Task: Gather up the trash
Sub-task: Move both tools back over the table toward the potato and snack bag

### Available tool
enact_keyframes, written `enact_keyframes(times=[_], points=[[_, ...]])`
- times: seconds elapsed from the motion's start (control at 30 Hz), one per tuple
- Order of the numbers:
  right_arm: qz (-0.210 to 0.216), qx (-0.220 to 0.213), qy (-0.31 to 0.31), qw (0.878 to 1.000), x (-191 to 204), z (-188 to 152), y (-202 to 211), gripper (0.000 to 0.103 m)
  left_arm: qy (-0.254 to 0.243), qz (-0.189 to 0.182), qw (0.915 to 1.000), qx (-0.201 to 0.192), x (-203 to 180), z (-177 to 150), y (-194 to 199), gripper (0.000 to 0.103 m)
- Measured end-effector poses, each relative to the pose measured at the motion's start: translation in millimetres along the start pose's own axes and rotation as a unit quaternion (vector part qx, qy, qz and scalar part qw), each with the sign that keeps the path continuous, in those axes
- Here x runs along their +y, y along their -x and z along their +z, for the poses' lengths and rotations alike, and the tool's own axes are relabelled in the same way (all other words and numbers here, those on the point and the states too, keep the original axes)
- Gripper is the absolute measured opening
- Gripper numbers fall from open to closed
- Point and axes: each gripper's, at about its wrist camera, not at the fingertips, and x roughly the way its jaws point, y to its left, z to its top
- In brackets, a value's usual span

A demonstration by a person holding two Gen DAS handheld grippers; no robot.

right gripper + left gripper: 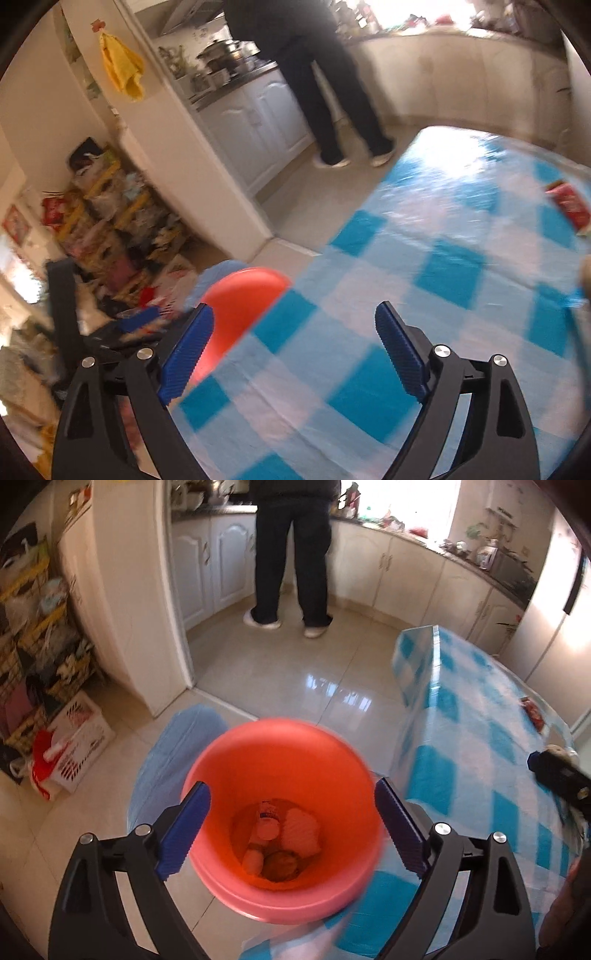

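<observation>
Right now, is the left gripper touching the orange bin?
Apart. The left wrist view shows the open left gripper above the orange bin, nothing pinched between its blue pads.

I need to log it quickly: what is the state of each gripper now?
Left gripper: open, holding nothing, above the red bin.
Right gripper: open, holding nothing, above the checked tablecloth.

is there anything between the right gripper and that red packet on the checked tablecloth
Nothing visible does. The right gripper stands open and empty over the blue checked tablecloth, and the cloth between it and the red packet near the far right edge lies bare. The picture is blurred, so small scraps could be missed.
</observation>
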Motion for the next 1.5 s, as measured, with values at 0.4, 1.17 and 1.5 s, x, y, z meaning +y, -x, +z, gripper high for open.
enact_keyframes(times=[0.4,1.17,1.5], points=[[-0.114,-0.063,0.015,0.991,-24,-30,68,0.089,-0.044,-0.05,0.9976,-0.022,-55,-1,33,0.092],[-0.223,-0.142,-0.019,0.964,-73,-70,169,0.089,-0.13,-0.112,0.9849,-0.025,-158,-27,67,0.092],[-0.244,-0.148,-0.062,0.956,-112,-94,196,0.09,-0.17,-0.128,0.977,-0.021,-202,-38,71,0.092]])
